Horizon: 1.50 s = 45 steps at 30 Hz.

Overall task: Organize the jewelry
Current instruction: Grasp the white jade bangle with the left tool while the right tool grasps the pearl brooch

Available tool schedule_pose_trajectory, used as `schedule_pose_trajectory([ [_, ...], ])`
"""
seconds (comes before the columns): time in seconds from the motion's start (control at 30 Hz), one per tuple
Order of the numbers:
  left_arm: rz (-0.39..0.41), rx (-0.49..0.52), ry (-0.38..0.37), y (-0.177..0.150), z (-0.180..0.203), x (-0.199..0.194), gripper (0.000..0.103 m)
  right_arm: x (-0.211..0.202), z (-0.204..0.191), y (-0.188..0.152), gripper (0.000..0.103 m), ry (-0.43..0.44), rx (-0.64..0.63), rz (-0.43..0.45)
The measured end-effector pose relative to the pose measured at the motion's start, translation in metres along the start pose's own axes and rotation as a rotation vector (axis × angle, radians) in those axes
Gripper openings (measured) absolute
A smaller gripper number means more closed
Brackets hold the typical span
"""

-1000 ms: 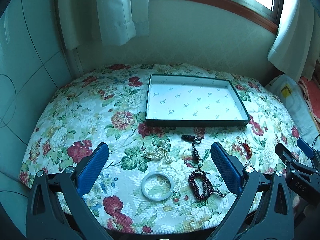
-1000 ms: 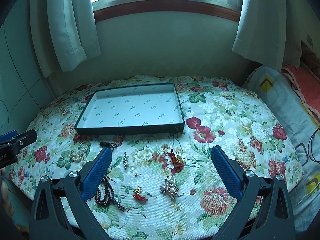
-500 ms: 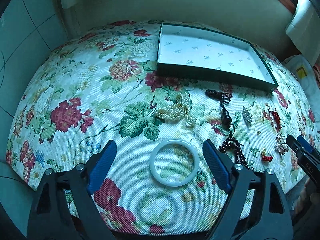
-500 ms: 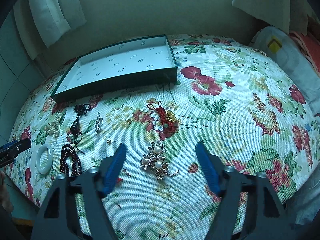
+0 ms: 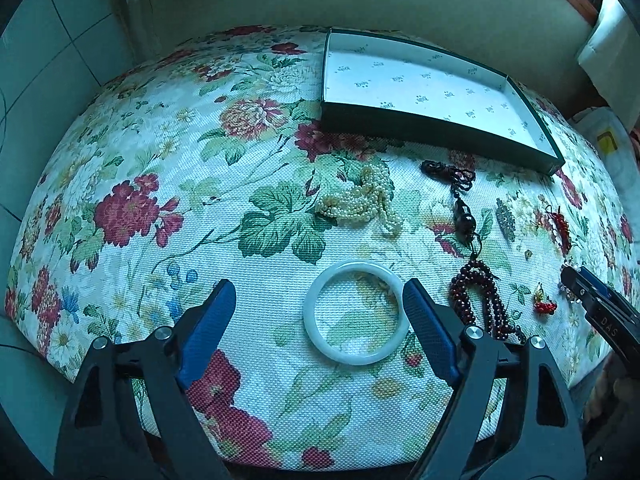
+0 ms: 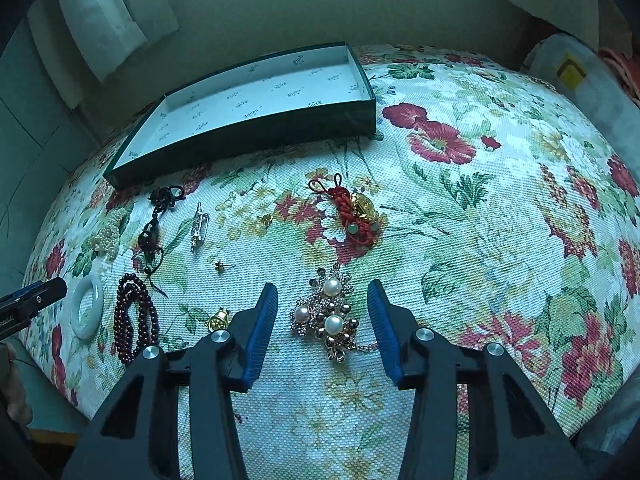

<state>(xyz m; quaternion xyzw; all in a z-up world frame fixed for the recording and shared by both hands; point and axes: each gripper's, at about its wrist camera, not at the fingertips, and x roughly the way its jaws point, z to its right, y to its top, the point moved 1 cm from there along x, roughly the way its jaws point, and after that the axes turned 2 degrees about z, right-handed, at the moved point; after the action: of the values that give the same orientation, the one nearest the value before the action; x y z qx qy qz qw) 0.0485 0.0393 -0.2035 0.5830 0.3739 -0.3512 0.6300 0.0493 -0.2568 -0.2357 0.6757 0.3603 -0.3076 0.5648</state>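
A white jade bangle lies flat on the floral cloth between the fingers of my left gripper. Those jaws stand wide; the right pad is close to the ring's rim and the left pad is well clear of it. In the right wrist view a pearl and rhinestone brooch sits between the blue pads of my right gripper. Its jaws are closing, with gaps still showing on both sides of the brooch. An empty dark green box with a white printed lining stands at the back.
Loose on the cloth are a pearl strand, a dark red bead string, a black pendant, a red knot charm, a silver pin and a small gold charm. A wall and curtains rise behind.
Both grippers have come down close to the cloth. The left jaws narrowed a little around the bangle. The right jaws narrowed much more around the brooch.
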Motion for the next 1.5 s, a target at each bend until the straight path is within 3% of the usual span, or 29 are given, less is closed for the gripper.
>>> schedule_pose_trajectory([
  [0.33,-0.021,0.007,-0.003,-0.006,0.003,0.005,0.085,0.003,-0.004,-0.004,0.029,-0.02,-0.039,0.0],
  [0.8,-0.038,0.041,-0.035,-0.01,0.017,0.017,0.085,-0.001,-0.006,-0.005,0.026,-0.023,-0.046,0.016],
  [1.37,-0.038,0.08,0.0,-0.017,0.023,0.034,0.09,-0.002,-0.007,-0.005,0.026,-0.016,-0.042,0.017],
  [1.47,-0.02,0.098,-0.013,-0.018,0.025,0.031,0.082,-0.002,-0.006,-0.005,0.026,-0.015,-0.042,0.017],
  [1.5,-0.009,0.115,-0.024,-0.019,0.027,0.029,0.073,-0.002,-0.006,-0.005,0.026,-0.015,-0.042,0.017],
])
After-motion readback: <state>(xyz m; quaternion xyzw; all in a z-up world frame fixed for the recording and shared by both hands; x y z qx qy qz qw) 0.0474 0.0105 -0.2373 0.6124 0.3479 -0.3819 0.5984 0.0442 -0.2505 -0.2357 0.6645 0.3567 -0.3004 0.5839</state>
